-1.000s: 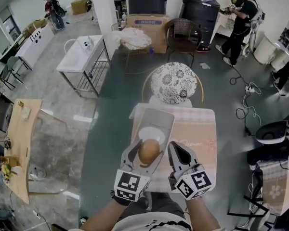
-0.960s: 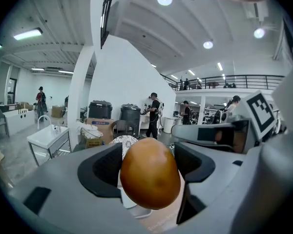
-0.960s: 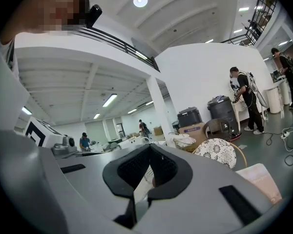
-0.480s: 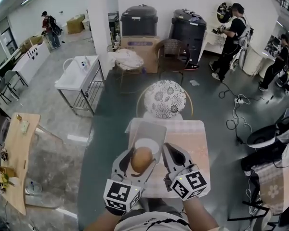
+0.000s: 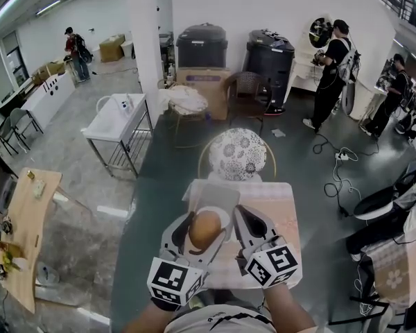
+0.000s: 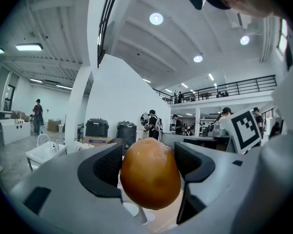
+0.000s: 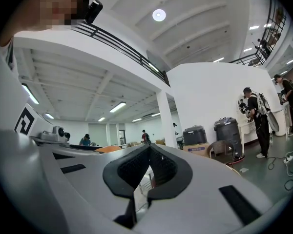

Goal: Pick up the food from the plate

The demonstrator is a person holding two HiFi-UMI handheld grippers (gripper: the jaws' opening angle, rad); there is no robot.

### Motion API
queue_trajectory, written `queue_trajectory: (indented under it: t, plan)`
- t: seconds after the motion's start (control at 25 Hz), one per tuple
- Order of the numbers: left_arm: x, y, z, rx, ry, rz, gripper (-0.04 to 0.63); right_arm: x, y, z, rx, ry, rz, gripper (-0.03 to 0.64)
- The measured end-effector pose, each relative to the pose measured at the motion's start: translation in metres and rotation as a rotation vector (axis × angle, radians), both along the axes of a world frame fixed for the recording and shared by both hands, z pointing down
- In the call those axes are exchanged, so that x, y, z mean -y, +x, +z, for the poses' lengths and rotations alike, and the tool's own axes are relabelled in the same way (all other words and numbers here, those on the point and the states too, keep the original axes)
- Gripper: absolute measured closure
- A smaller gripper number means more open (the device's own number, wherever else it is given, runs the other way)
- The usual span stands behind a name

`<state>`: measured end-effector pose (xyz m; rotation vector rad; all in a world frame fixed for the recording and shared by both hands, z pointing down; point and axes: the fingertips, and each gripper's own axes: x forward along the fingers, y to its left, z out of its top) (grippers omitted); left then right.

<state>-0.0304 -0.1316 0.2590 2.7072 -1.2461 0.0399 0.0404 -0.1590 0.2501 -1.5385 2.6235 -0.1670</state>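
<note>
The round brown food (image 6: 150, 173) is clamped between the jaws of the left gripper (image 5: 204, 226). It is held clear of the white plate (image 5: 224, 216), which is seen just beneath it on a grey tray (image 5: 218, 195) along the left edge of the counter (image 5: 281, 207). The right gripper (image 7: 147, 165) is held just beside the left one, with its jaws pressed together and nothing gripped between them.

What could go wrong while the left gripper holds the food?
The food is smooth and round, pinched only at its sides by the fingers of the left gripper; it could slip out and fall. The shut right gripper sits close beside it, so a bump might knock it loose.
</note>
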Motion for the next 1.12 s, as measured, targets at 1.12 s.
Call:
queue_trajectory:
  t: [1.12]
  plan:
    - [0.0062,-0.0052,0.0037,-0.007,0.006,-0.014,0.272,-0.005,-0.0033,0.0027,-0.051,-0.002,0.003,0.603]
